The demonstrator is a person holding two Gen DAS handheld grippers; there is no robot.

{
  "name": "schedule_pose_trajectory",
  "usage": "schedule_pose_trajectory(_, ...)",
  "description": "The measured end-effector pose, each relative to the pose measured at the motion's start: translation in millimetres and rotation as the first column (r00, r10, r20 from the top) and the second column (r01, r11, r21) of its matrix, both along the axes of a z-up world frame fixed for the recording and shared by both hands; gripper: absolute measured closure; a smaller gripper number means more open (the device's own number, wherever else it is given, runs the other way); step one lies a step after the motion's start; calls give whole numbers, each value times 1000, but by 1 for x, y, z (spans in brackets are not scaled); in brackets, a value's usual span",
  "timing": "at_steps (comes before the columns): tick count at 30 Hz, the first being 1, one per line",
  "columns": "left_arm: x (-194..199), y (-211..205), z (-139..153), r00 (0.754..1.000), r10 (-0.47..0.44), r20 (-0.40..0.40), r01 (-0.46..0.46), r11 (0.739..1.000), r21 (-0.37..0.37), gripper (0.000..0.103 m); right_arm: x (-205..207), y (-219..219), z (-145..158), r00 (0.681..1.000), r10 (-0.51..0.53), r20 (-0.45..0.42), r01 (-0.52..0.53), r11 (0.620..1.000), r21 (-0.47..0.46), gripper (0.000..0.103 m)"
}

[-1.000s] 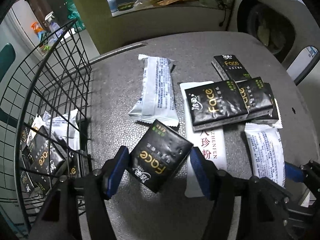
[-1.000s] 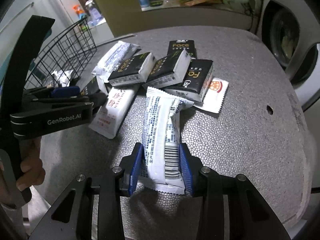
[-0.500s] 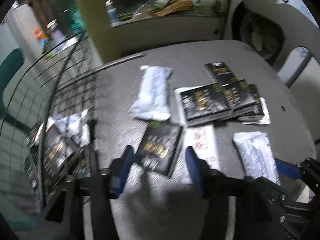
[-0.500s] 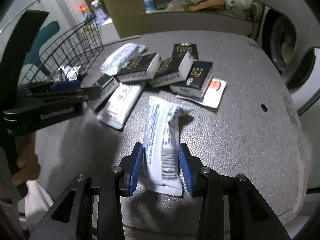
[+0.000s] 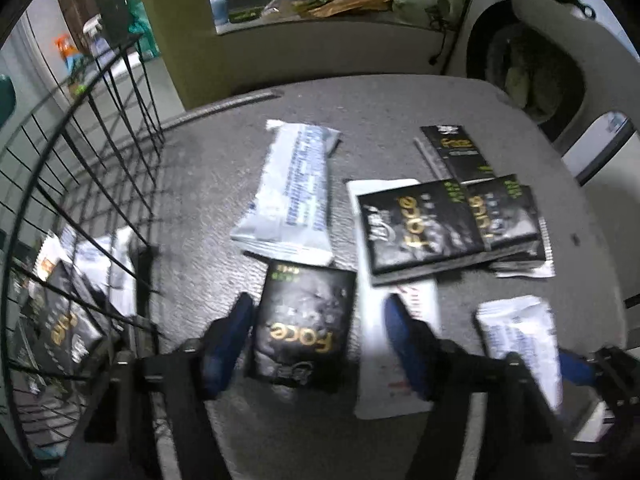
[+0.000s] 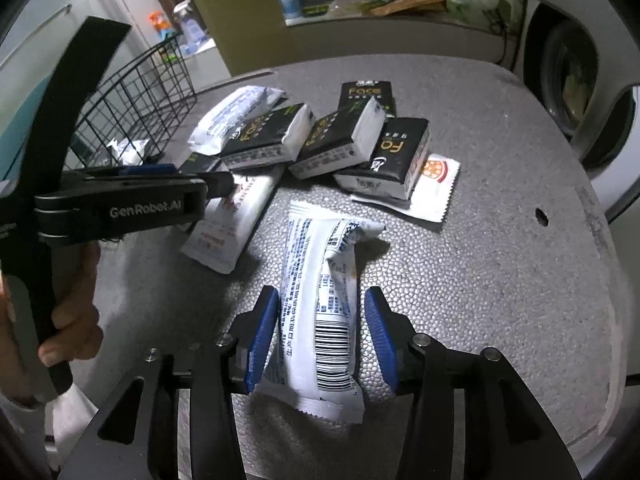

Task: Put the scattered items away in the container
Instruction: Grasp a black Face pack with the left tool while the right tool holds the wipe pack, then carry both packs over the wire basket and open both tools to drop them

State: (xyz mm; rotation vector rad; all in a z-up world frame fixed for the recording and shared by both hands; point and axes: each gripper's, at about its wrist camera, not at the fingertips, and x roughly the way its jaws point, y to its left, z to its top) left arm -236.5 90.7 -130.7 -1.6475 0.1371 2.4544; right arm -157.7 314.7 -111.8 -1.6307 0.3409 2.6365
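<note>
Two blue pads of the left gripper stand spread around a black Face tissue pack lying on the grey table, just right of the wire basket. Only the left view shows packs already inside the basket. Only the right view shows the right gripper spread around a white barcode packet. Half a second ago those pads pressed that packet; now gaps show.

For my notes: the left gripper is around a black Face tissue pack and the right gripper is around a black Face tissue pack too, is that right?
Not quite: the right gripper straddles a white barcoded snack packet, as the right wrist view shows. The left gripper is indeed around a black Face tissue pack.
</note>
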Motion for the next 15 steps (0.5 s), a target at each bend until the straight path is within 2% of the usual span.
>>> schedule_pose_trajectory(2, 4, 0, 3, 1000, 4, -6, -4, 1000, -25, 51, 0, -3, 0, 1000, 3, 9, -3, 1000, 12, 58)
schedule_pose_trajectory(5, 12, -4, 3, 1000, 3, 7, -3, 1000, -15, 51, 1, -7, -1, 1000, 1, 11, -1, 999, 32, 59)
schedule_pose_trajectory(7, 17, -5, 4, 1000, 6, 7, -6, 1000, -12, 52, 1, -7, -2, 1000, -9, 12, 8, 999, 41, 65)
schedule_pose_trajectory(15, 45, -15, 23, 1000, 13, -8, -13, 1000, 15, 52, 12, -7, 10, 1000, -19, 2, 19, 999, 39, 66)
